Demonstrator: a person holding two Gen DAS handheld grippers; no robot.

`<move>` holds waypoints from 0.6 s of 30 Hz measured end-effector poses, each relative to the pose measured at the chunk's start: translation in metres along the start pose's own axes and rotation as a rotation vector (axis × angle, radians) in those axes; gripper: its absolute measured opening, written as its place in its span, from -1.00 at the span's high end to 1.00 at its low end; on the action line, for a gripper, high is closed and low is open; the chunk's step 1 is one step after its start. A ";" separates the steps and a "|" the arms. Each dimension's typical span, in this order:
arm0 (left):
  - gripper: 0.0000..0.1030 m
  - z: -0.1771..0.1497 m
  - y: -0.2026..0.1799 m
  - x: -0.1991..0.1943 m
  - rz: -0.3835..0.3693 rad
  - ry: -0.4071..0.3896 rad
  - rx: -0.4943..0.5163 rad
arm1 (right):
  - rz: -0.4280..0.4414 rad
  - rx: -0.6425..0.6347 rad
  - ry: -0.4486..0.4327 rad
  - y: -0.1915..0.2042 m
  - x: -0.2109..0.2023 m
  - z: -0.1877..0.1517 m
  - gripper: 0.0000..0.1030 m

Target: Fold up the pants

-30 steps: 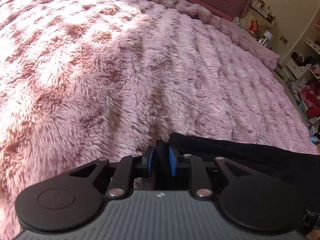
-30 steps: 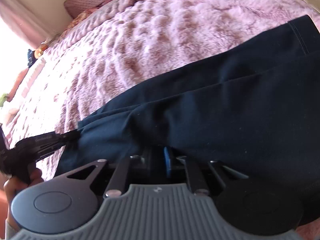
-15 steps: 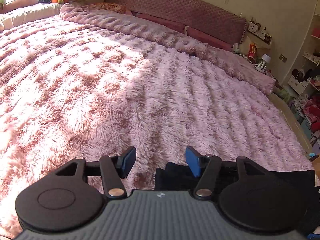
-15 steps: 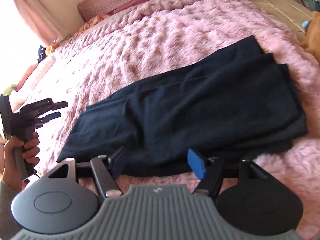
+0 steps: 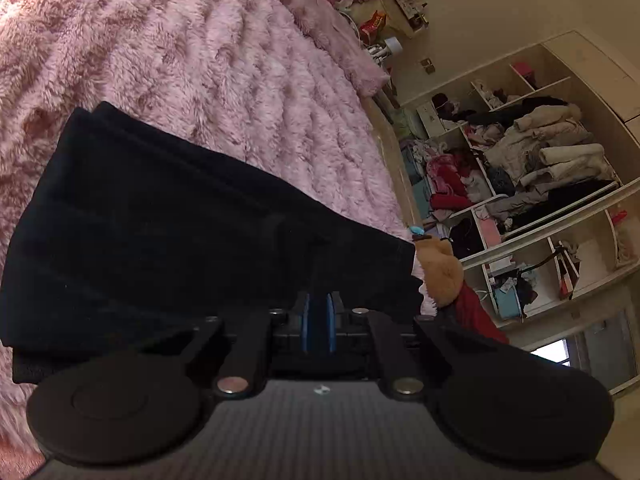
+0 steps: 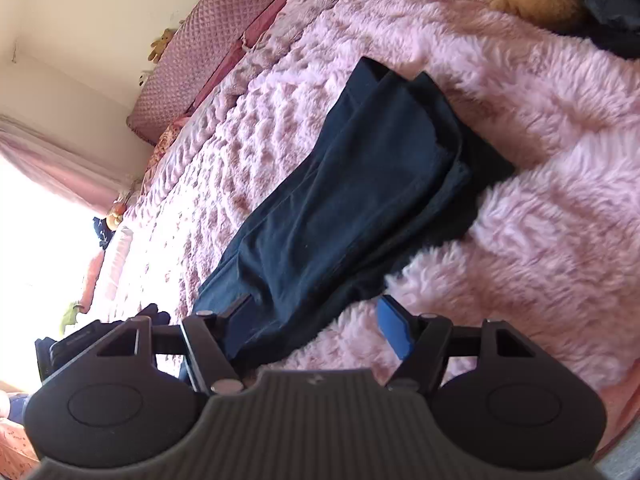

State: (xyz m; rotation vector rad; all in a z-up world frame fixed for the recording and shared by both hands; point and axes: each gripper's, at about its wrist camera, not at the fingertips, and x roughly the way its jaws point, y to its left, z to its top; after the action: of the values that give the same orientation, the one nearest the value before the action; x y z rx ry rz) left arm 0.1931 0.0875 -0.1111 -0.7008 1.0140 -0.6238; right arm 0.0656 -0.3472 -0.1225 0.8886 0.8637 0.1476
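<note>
A bedroom with a wide bed under a shaggy pink blanket, a quilted headboard along the far wall and open shelves crammed with clothes at one side. The dark pants, folded into a long layered strip, lie flat on the blanket near the bed's edge; in the left wrist view the same pants fill the foreground as stacked dark layers. The left gripper sits low over the pants with its jaws closed, blue pads almost together; whether any cloth is pinched between them cannot be told. The right gripper hangs over the near end of the strip with its jaws wide apart and easing inward, one finger over the cloth's edge and the other over bare blanket, neither pad pressing on the pants. A tan stuffed toy lies at the bed's edge just beyond the pants.
</note>
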 end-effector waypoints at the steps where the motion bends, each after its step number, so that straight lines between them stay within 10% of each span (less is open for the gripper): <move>1: 0.99 -0.006 0.001 0.011 0.050 0.021 0.030 | 0.007 -0.004 0.018 0.005 0.007 -0.004 -0.19; 9: 0.99 -0.039 0.003 0.057 0.295 0.136 0.132 | 0.010 -0.069 0.084 0.033 0.033 -0.025 -0.17; 16: 0.88 -0.064 -0.038 0.053 0.421 0.050 0.388 | -0.116 -0.148 0.092 0.041 0.047 -0.023 -0.12; 18: 0.44 -0.065 -0.050 0.044 0.382 0.020 0.427 | -0.097 -0.084 0.083 0.028 0.042 -0.018 -0.18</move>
State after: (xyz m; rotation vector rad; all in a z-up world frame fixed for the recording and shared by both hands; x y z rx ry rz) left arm 0.1445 0.0084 -0.1190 -0.1194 0.9589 -0.4884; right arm 0.0872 -0.2992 -0.1327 0.7642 0.9692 0.1359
